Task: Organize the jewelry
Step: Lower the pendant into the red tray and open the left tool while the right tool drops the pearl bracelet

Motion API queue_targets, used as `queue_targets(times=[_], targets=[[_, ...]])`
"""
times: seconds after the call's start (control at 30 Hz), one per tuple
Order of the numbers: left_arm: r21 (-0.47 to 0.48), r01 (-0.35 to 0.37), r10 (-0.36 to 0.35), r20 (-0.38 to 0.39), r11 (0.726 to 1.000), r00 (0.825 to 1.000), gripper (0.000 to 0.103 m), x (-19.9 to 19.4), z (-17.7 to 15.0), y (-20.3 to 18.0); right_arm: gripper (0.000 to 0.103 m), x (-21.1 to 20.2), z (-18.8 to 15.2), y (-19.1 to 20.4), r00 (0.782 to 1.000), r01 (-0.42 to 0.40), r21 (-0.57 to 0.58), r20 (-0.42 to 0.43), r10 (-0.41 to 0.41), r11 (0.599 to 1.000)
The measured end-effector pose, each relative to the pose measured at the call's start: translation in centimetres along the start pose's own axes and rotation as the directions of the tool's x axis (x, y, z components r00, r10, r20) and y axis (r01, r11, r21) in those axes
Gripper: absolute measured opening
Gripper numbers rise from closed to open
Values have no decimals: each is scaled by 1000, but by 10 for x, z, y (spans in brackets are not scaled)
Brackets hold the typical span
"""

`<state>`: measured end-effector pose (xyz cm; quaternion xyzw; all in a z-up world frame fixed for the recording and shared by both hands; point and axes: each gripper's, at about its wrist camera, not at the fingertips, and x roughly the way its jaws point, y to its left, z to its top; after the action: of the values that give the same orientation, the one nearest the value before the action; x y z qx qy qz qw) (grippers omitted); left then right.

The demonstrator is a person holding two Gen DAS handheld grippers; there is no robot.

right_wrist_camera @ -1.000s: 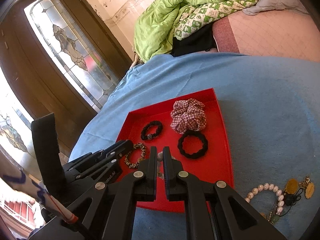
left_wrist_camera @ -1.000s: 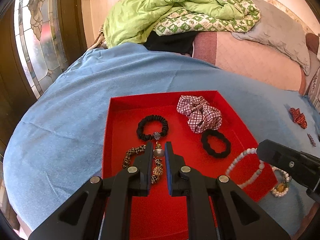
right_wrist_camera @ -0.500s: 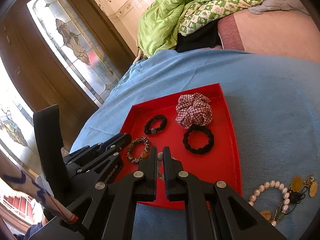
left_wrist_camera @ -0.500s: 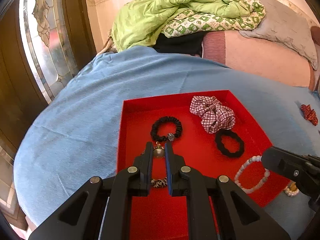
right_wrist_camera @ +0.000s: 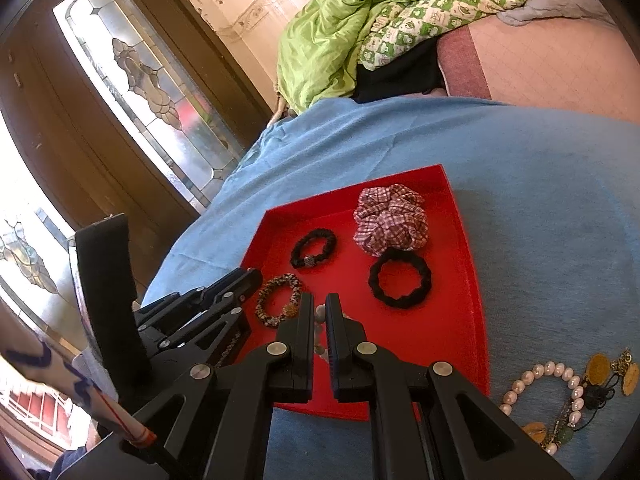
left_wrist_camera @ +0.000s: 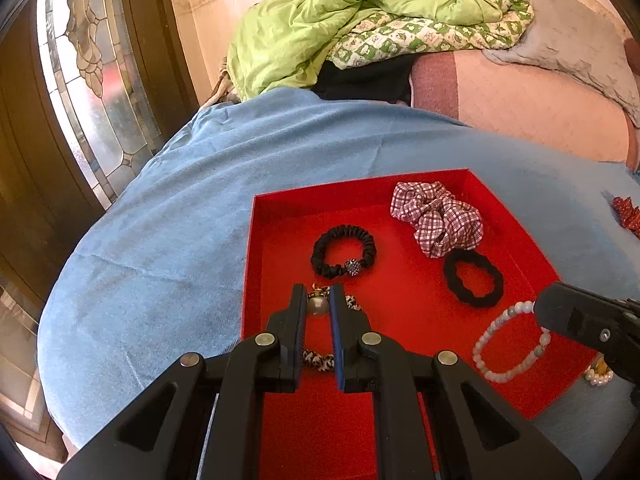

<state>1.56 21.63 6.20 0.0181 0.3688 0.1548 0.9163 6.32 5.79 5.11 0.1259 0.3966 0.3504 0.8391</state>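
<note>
Closing narrowly around a grey bead [left_wrist_camera: 318, 306], your left gripper [left_wrist_camera: 318, 300] has its jaws nearly together over the near-left floor of the red tray [left_wrist_camera: 404, 308]; whether the pads actually press the bead cannot be told. That bead belongs to the leopard-print bracelet [right_wrist_camera: 279, 299], which lies flat in the tray, half hidden under your left fingers [left_wrist_camera: 297, 320] in the left wrist view.

Your right gripper [right_wrist_camera: 319, 312] stands with only a slim gap between its jaws, just right of the leopard-print bracelet. Pale beads of the white bead bracelet [left_wrist_camera: 508, 342] show in that gap, but a firm hold cannot be confirmed; in the left wrist view the right tool's black body covers the bracelet's far side.

Beyond the tools, the tray holds a black hair tie with a sparkly bead [left_wrist_camera: 343, 251], a plain black scrunchie [left_wrist_camera: 473, 278], and a plaid scrunchie [left_wrist_camera: 438, 219] touching the scrunchie's far edge.

The tray rests on a blue blanket [left_wrist_camera: 160, 232]. To its right, on the blanket, lies a pearl bracelet with gold charms [right_wrist_camera: 568, 396], partly tangled and hard to separate. A red item [left_wrist_camera: 628, 212] is cut off at the frame edge. A green quilt [left_wrist_camera: 340, 20] is heaped behind.
</note>
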Motion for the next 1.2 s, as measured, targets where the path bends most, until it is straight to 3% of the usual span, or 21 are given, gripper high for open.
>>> queue_targets(times=[0.37, 1.2], targets=[[17, 5, -5, -12, 1000, 1000, 11, 1, -1, -4, 7, 7, -3, -16, 992, 125, 18, -35, -124, 992], [20, 1, -1, -16, 1000, 1000, 11, 4, -2, -6, 7, 16, -9, -22, 983, 175, 12, -63, -174, 984]])
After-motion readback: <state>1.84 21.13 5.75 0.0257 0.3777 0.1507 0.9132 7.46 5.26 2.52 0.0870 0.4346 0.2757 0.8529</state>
